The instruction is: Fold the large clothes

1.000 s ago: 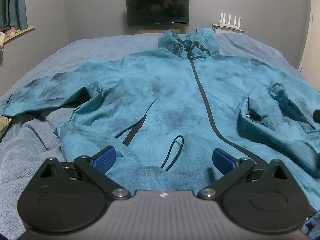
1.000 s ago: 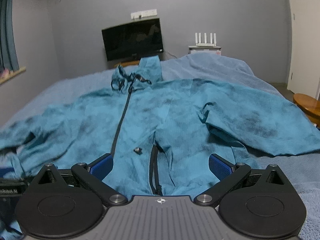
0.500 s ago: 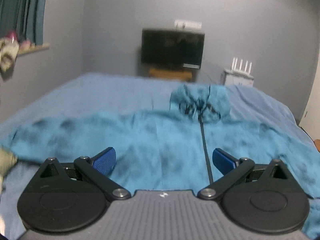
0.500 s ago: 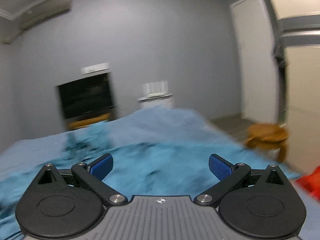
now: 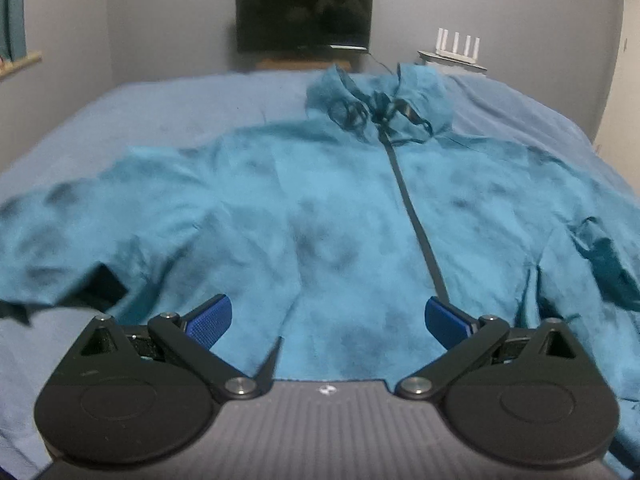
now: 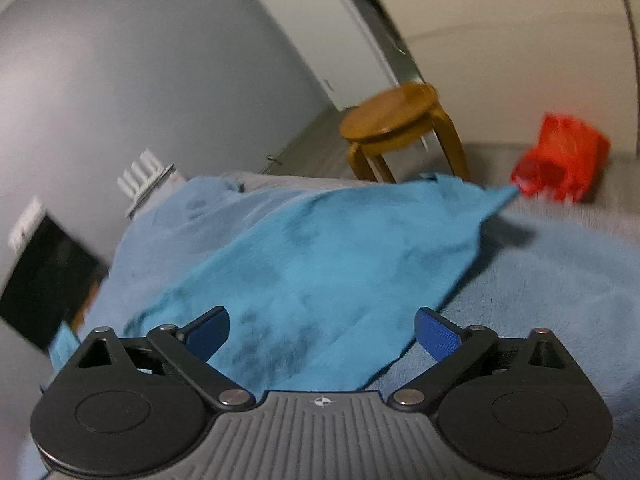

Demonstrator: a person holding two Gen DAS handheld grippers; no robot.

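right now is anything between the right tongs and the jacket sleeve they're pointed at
Nothing visible. The right tongs are open and aimed straight at the jacket sleeve, which lies flat on the blue blanket. The wooden stool and red bag sit beyond the bed.

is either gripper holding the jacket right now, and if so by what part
Nothing is held. The left gripper and the right gripper are both open, with the teal jacket lying spread on the bed.

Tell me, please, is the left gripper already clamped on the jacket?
No, the left gripper is wide open above the jacket, clamping nothing.
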